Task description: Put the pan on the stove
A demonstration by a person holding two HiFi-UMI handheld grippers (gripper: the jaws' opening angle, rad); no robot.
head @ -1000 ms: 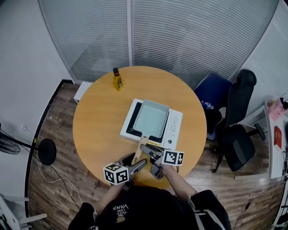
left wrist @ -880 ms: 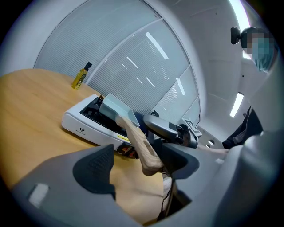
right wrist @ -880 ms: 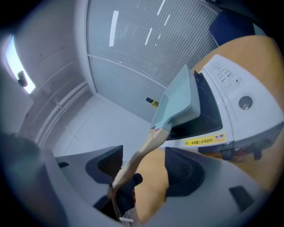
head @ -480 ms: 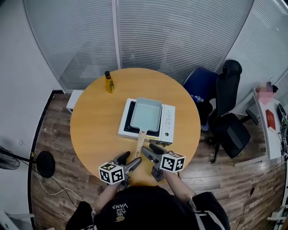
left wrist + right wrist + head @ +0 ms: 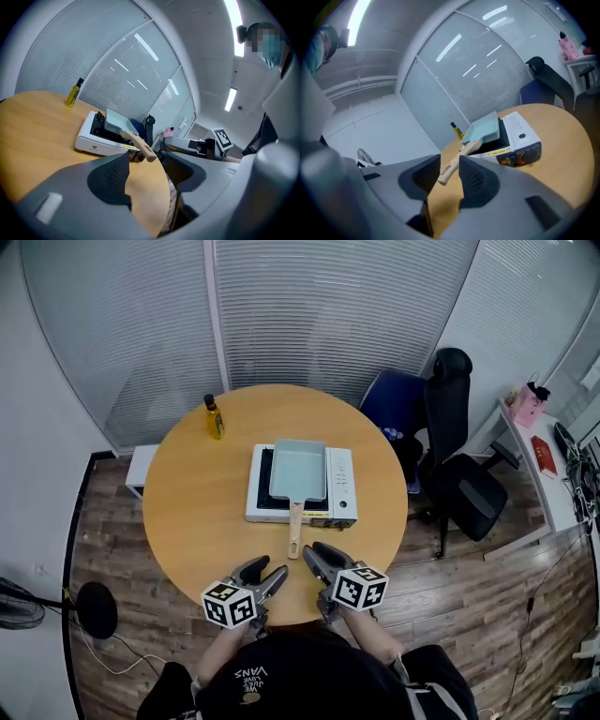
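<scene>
Two grippers: left gripper [image 5: 272, 566] and right gripper [image 5: 316, 551], side by side on the near side of the stove, over the table's edge closest to the person, each with a marker cube at its back.
Task's thing: pale blue-green rectangular metal pan [image 5: 298, 468], set flat on top of the stove, over its left part as seen from the head view.
Landmark: white box-shaped portable stove [image 5: 339, 486], control strip along its right side, knob on its front face.
Pan's grip: light wooden handle [image 5: 294, 532], reaching out over the stove's near edge toward the grippers, end hanging above the table.
Jaws, left gripper: fairly wide and closing, only bare tabletop between them, near and left of the handle's end, touching nothing.
Jaws, right gripper: about half apart and closing, handle's end in line with the gap but beyond the tips, pads not on it.
Support: round orange-brown wooden table [image 5: 197, 502], under the stove.
Other item: small yellow bottle [image 5: 215, 417] with a dark cap, upright, well apart from the stove at its far left.
Seats: black office chair [image 5: 459, 484] and blue chair [image 5: 394, 409], off the table to the stove's right.
Floor: black round-based fan [image 5: 89, 606], well to the stove's near left.
</scene>
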